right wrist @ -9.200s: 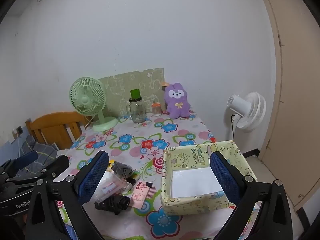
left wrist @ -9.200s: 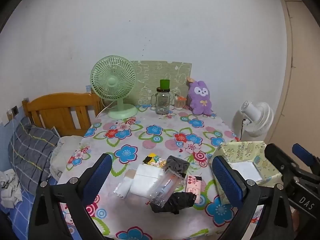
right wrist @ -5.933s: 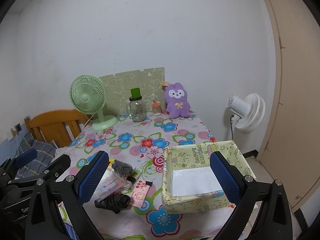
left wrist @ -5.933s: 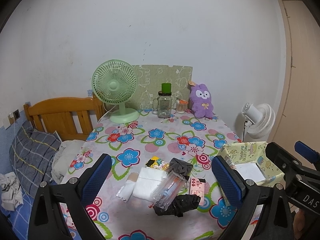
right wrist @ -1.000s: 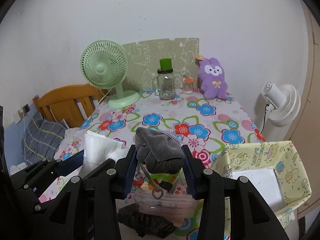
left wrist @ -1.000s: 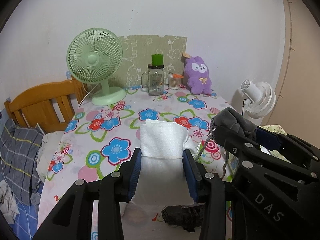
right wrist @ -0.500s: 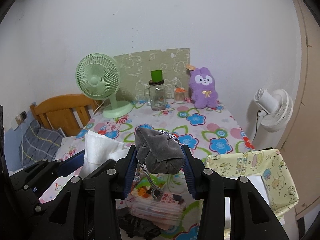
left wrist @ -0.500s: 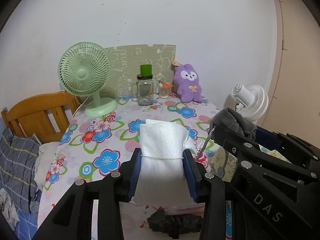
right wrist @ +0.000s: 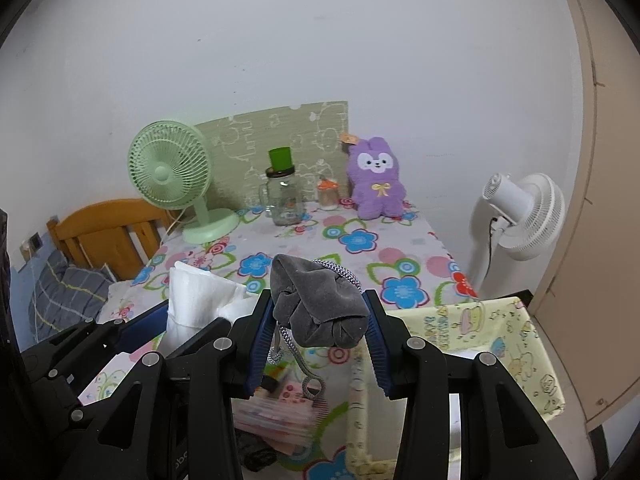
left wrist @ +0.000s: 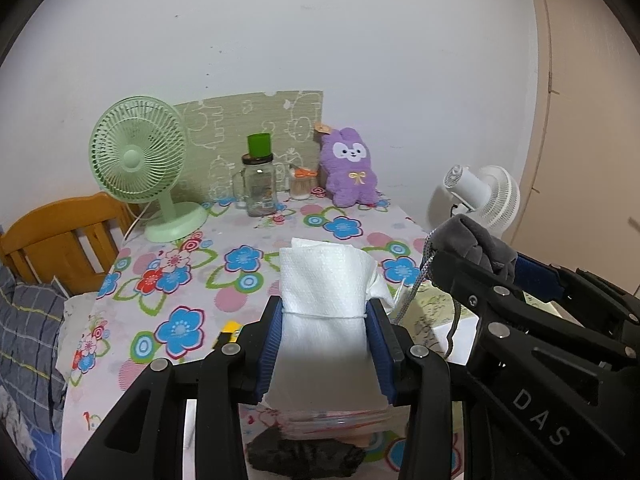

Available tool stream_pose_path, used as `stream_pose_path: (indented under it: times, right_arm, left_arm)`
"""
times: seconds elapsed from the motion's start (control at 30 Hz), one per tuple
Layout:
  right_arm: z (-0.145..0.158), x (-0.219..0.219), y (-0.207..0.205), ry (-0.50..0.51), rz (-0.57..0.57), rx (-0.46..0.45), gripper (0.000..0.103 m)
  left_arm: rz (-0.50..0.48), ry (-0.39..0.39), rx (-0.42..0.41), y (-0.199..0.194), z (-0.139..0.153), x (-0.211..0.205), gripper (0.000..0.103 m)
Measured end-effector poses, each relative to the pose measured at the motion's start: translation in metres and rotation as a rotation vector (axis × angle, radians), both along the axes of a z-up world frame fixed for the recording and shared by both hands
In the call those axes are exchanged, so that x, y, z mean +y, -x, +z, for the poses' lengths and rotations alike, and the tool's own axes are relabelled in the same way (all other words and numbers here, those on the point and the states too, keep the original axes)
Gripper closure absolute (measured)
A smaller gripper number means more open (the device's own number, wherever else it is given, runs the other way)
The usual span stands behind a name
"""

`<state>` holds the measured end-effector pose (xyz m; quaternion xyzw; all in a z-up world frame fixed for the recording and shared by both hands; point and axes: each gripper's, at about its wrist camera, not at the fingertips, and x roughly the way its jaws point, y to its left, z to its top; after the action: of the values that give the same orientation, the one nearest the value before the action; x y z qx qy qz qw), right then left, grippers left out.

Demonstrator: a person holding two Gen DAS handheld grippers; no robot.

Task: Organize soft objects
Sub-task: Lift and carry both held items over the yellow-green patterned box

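My left gripper (left wrist: 325,312) is shut on a folded white towel (left wrist: 324,280) and holds it above the flowered table (left wrist: 176,280). That towel (right wrist: 192,296) also shows at the left of the right wrist view. My right gripper (right wrist: 318,312) is shut on a grey velvet pouch (right wrist: 316,300), whose braided cord (right wrist: 304,376) dangles below. In the left wrist view the pouch (left wrist: 476,244) sits to the right of the towel. A yellow patterned box (right wrist: 472,328) stands open, below and to the right of the pouch.
A green fan (left wrist: 140,160), a glass jar with a green lid (left wrist: 258,184), a small cup (left wrist: 300,184) and a purple plush rabbit (left wrist: 352,168) line the table's back edge. A black bundle (left wrist: 304,456) and a clear packet (left wrist: 332,420) lie below the towel. A white fan (right wrist: 520,212) stands right of the table.
Both grippers have risen a little and shifted right together, each with its load. The yellow box has come further under the right gripper. In the oldest frames both stood open and empty.
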<state>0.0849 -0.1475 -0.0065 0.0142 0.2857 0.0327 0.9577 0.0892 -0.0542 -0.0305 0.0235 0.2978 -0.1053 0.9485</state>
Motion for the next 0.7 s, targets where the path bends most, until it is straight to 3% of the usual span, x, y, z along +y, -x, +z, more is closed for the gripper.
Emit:
stream_pose_path:
  times: [0.7]
  right_arm:
    - [0.001, -0.069, 0.005, -0.003, -0.096, -0.013, 0.056]
  left_arm:
    - [-0.111, -0.03, -0.004, -0.003, -0.002, -0.076, 0.06]
